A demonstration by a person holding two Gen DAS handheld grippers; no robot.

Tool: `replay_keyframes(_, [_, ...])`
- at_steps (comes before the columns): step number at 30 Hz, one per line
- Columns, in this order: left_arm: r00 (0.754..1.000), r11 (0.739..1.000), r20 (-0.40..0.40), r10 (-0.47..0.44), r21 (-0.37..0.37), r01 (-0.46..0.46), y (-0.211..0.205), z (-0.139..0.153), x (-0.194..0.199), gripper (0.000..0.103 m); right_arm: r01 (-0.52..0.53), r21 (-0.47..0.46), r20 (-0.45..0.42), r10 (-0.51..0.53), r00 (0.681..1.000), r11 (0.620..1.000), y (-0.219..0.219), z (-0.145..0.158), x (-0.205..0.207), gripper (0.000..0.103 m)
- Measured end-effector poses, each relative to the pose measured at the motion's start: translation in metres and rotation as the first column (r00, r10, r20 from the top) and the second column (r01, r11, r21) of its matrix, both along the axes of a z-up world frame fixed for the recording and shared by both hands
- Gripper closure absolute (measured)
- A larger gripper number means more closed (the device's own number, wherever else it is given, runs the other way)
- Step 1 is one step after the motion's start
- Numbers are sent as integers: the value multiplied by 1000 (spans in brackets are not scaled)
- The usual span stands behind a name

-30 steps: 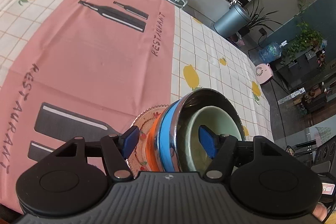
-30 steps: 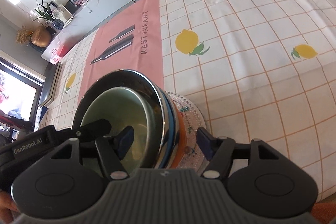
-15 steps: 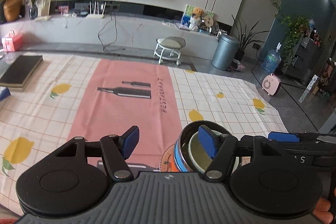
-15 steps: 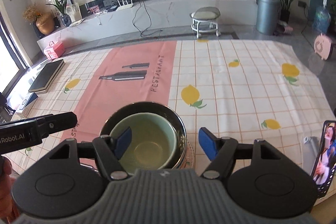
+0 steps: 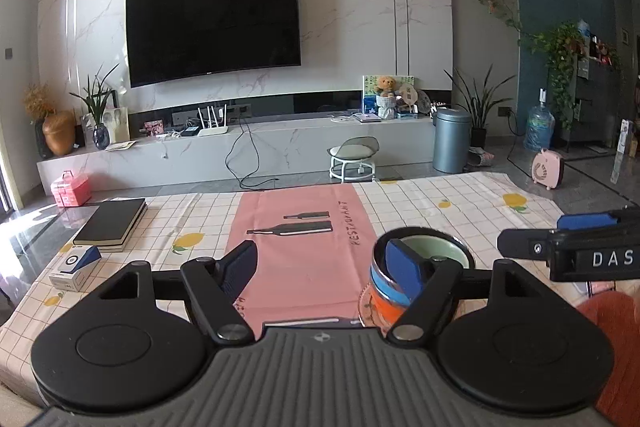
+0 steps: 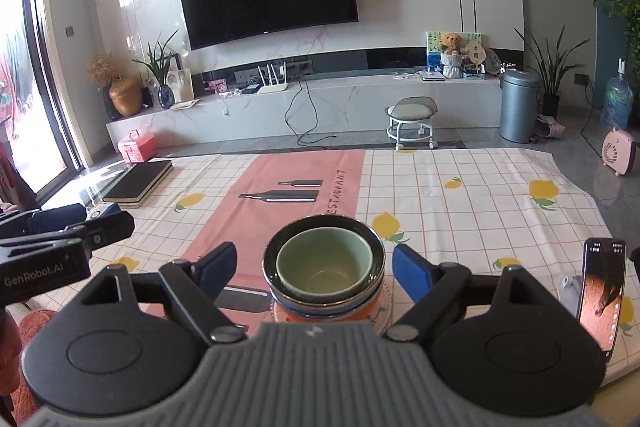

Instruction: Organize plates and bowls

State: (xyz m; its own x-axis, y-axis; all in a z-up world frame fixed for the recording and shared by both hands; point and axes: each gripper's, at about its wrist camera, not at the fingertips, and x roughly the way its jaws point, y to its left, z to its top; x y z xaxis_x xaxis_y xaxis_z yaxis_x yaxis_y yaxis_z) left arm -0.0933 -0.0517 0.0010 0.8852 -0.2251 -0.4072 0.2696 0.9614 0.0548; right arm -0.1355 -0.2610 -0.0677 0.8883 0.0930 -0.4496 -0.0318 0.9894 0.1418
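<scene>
A stack of bowls stands on the table near its front edge. A pale green bowl (image 6: 323, 263) nests in a steel bowl (image 6: 372, 239), over a blue bowl (image 6: 320, 309) and an orange bowl (image 6: 308, 317), all on a patterned glass plate (image 6: 387, 301). The stack also shows in the left wrist view (image 5: 424, 247). My right gripper (image 6: 312, 269) is open, level, with the stack between its fingers in view, touching nothing. My left gripper (image 5: 320, 265) is open and empty, left of the stack; its right finger (image 5: 402, 267) overlaps the stack in view.
The table carries a checked lemon cloth (image 6: 480, 203) with a pink runner (image 6: 288, 195). A black notebook (image 5: 110, 225) and a small white-blue box (image 5: 74, 267) lie at the left. A phone on a stand (image 6: 602, 291) is at the right front.
Both grippers have tilted up from looking down at the stack to level, and pulled back. The stack stays put on the table. Both stay open.
</scene>
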Motion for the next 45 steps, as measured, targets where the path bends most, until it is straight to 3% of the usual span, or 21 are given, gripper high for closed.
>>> replay_keyframes(4, [1000,1000,-12,13,26,-13,-8,-28,-9,15,26,-58,79,-21,997,998,11,-20,-28,19])
replay_keyframes(8, [997,998,-76,22,65,-17,-14,-60,-13,15,-26,-87,113,36,993,996,20,-46,-47,16])
replay_keyframes(13, [991,995,-125,41,93,-29,-18,-82,-14,15,-48,-93,46,52,998,994,25,-79,-46,15])
replay_keyframes(22, [993,994,-99,69,92,-60,-13,-97,-12,15,-17,-111,-6,17,1000,994,17,-108,-31,16])
replay_keyframes(25, [986,993,-145,77,100,-63,-13,-102,-6,15,-6,-88,-23,4,1000,996,13,-114,-28,16])
replay_keyframes(30, [978,992,-184,100,91,-85,-7,-106,-2,15,-4,-114,-62,-4,998,993,17,-118,-22,16])
replay_keyframes(45, [974,994,-201,100,67,-88,-1,-104,-2,15,-4,-152,-108,-12,994,988,23,-123,-17,16])
